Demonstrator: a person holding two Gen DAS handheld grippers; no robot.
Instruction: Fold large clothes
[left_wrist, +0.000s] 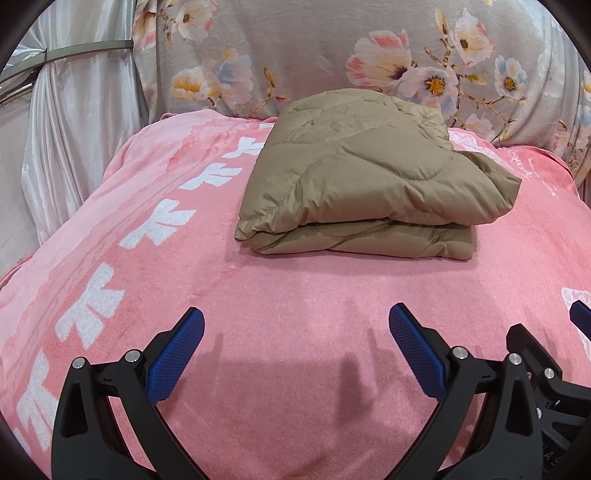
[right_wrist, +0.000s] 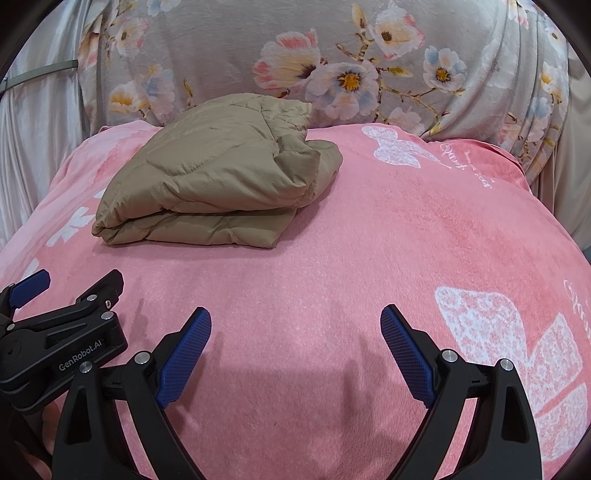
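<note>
Curtain: a pale satin curtain (left_wrist: 70, 147) is hanging at the far left, beyond the bed edge.
Left gripper: the left gripper (left_wrist: 295, 350) is hovering low over the pink blanket (left_wrist: 295, 288) with its blue pads spread wide – nothing is sitting between them.
Jacket: the tan quilted jacket (left_wrist: 362, 184) is lying folded into a thick, stacked bundle near the far side of the blanket, well apart from both tools; its right end is bulging out loosely past the layer beneath.
Backdrop: a grey floral cloth (left_wrist: 314, 55) is draping upright just behind the bundle.
Right gripper: the right gripper (right_wrist: 295, 350) is also hovering over bare blanket, just beside the left tool, fingers splayed and holding nothing.
Step in hand: the folding itself is looking finished – both tools are sitting clear of the garment, so this is reading as the release or inspection stage.
Next move: if anything is remaining, it is probably calling for reaching forward to tuck or press that puffy right end so the layers are lining up; the padding is likely springing back, so a firm, flat press is seeming wiser than a pinch.
</note>
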